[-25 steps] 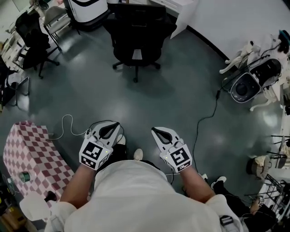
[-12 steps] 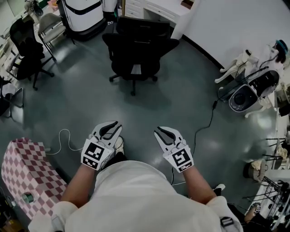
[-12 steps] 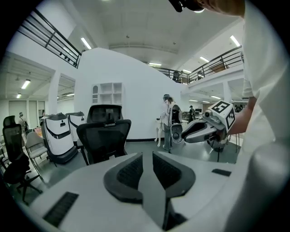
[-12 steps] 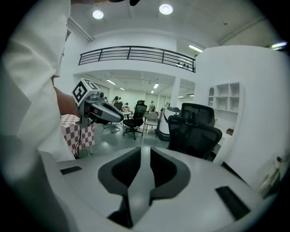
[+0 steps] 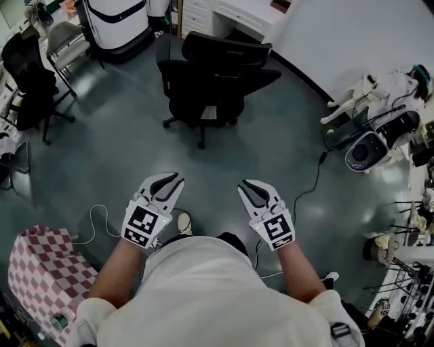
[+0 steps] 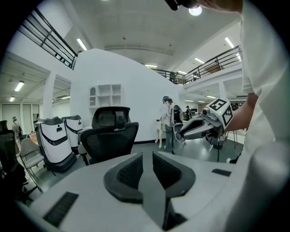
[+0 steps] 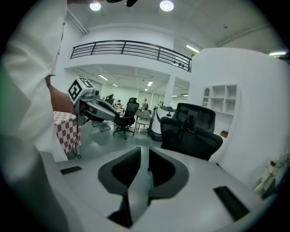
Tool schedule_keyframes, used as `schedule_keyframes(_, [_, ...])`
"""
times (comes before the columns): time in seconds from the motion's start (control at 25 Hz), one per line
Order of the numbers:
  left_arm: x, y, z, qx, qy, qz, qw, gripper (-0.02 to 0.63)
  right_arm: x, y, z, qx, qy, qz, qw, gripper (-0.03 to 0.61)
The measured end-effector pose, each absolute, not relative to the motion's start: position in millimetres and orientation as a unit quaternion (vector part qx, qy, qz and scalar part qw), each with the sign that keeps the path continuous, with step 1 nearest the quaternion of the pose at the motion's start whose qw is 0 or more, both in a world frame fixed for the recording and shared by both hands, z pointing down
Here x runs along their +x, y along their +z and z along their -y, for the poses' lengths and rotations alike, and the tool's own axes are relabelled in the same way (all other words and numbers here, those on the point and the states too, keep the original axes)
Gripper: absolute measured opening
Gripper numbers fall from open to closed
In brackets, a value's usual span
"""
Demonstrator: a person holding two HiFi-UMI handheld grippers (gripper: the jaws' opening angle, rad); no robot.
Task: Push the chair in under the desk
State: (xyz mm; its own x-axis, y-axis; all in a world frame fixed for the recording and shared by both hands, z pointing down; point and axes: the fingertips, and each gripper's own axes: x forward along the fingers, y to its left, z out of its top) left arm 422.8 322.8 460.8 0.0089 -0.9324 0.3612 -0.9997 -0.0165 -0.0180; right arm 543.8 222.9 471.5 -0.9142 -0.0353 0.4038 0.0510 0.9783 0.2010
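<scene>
A black office chair [image 5: 207,81] stands on the grey floor, its back towards me, a little out from the white desk [image 5: 237,12] at the top of the head view. It also shows in the left gripper view [image 6: 111,136] and the right gripper view [image 7: 192,131]. My left gripper [image 5: 175,181] and right gripper [image 5: 245,185] are held side by side in front of me, well short of the chair and pointing at it. Both have just been opening and stand open by a narrow gap with nothing between the pads, as seen up close on the left gripper [image 6: 147,156] and the right gripper [image 7: 144,152].
A pink checkered box [image 5: 41,271] sits at my lower left, and a black cable [image 5: 308,183] trails over the floor to my right. A white machine [image 5: 115,20] and more chairs [image 5: 30,81] stand at the back left. A round device [image 5: 369,146] stands at the right, and a curved white wall [image 5: 352,34] rises beside the desk.
I have walked towards the chair: it sits lower and larger in the head view, and the checkered box has slid down. Both grippers came forward with me, still empty.
</scene>
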Motion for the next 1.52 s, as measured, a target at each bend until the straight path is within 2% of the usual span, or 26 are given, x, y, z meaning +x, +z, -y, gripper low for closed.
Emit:
schedule_keyframes(0.56, [366, 463, -269, 0.711, 0.151, 0.678, 0.112, 0.074, 493, 461, -168, 0.01, -0.129, 0.97, 0.208, 0.048])
schedule_keyframes(1.52, [266, 463, -64, 0.618, 0.198, 0.752, 0.117, 0.092, 359, 460, 81, -0.126, -0.226, 0.951, 0.17, 0.058])
